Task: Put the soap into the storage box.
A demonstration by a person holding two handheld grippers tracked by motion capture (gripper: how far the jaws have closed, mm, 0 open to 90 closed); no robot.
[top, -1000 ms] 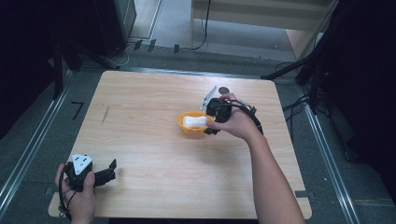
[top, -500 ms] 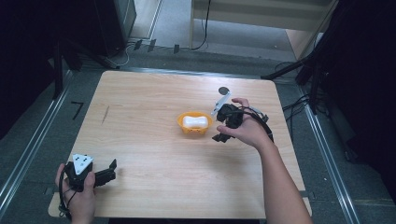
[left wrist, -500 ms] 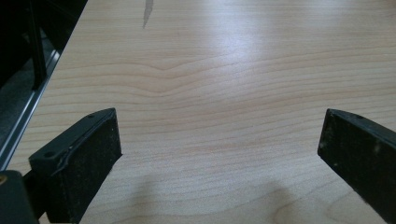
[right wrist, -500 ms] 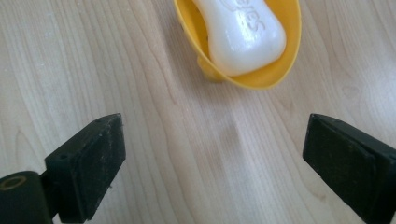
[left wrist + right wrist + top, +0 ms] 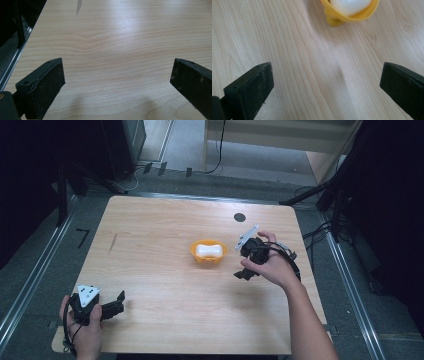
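**Bowl and its white piece: how they should handle**

Since the table point(image 5: 165, 270) is bare wood with a smooth finish, I judge anything light will skate on it if nudged from the side. The bowl point(image 5: 208, 254) sits near the table's middle, just left of my right gripper point(image 5: 246, 270) in the high view and apart from it. It is orange, small and looks like thin plastic: light, fairly stiff, easy to tip. In the right gripper view its rim point(image 5: 362, 15) flares outward above a narrow foot, so the rim is where I would pinch, one jaw inside and one outside. The white piece point(image 5: 209, 251) lies in the bowl; rounded, glossy, probably slippery, so take it across its narrow waist. My right jaws have just been opening and stand wide with nothing between them. My left gripper point(image 5: 116, 304) rests at the near left corner, jaws wide, empty.
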